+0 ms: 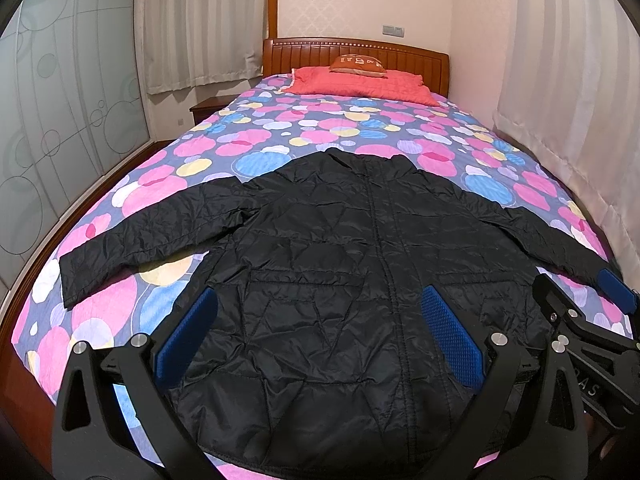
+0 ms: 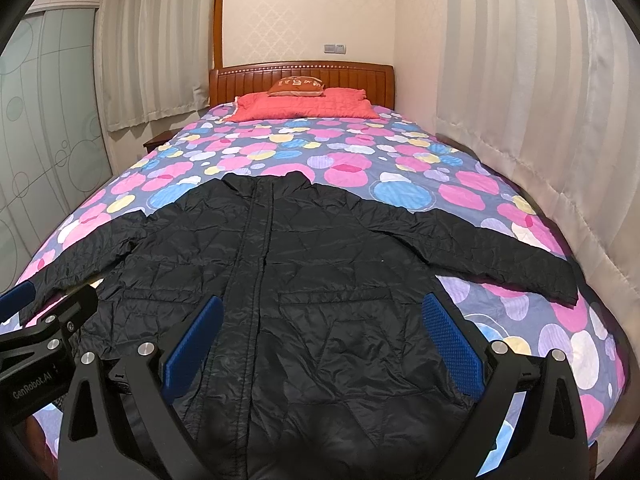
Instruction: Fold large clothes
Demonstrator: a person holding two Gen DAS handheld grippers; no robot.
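Left gripper (image 1: 320, 332) and right gripper (image 2: 322, 340): jaws apart, empty, above your black quilted jacket (image 1: 340, 280)'s hem. Jacket flat, unfolded; next, take a sleeve inward.

Bed (image 1: 248, 128) ahead with wooden headboard (image 1: 356, 54); curtains (image 2: 540, 120) right; frosted wardrobe doors (image 1: 68, 120) left; papered wall (image 2: 308, 12) behind.

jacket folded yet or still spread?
Spread: jacket lies flat on the bed, zipped front up, both sleeves out sideways, no fold. Both grippers open above the hem.
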